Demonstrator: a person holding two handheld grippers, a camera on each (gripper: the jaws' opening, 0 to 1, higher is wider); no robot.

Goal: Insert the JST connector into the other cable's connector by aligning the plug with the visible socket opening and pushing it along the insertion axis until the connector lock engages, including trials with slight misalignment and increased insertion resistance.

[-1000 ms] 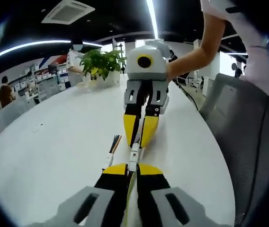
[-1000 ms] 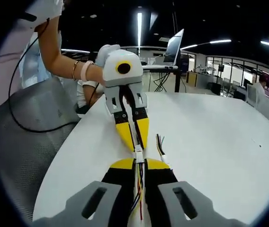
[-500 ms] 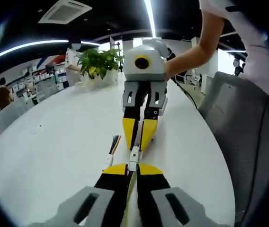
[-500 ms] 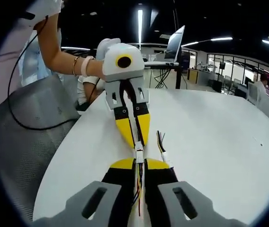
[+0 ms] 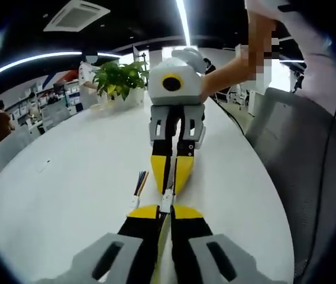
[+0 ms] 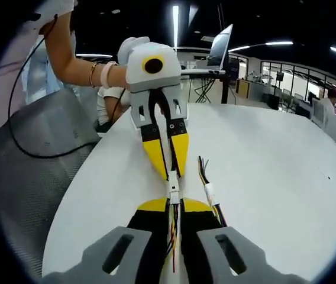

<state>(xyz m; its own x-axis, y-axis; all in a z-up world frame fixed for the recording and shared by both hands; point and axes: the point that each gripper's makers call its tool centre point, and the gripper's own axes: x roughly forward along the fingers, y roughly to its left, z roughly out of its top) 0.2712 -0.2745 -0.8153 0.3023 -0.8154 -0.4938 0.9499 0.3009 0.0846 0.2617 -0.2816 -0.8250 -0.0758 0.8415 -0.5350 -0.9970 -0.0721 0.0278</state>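
2 tools (image 5: pixel 166 208) (image 6: pixel 174 207) pinch joined connectors (image 6: pixel 173 193); spare cable (image 6: pixel 207 188) beside.

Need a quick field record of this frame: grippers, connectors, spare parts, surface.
left gripper: shut on a small white connector
right gripper: shut on a white connector with red and yellow wires
alignment: the two grippers point tip to tip, connectors meeting between them
mating state: cannot tell whether locked
spare cable: loose multicoloured wire bundle with white plug, lying beside the grippers
surface: round white table
background: potted green plant
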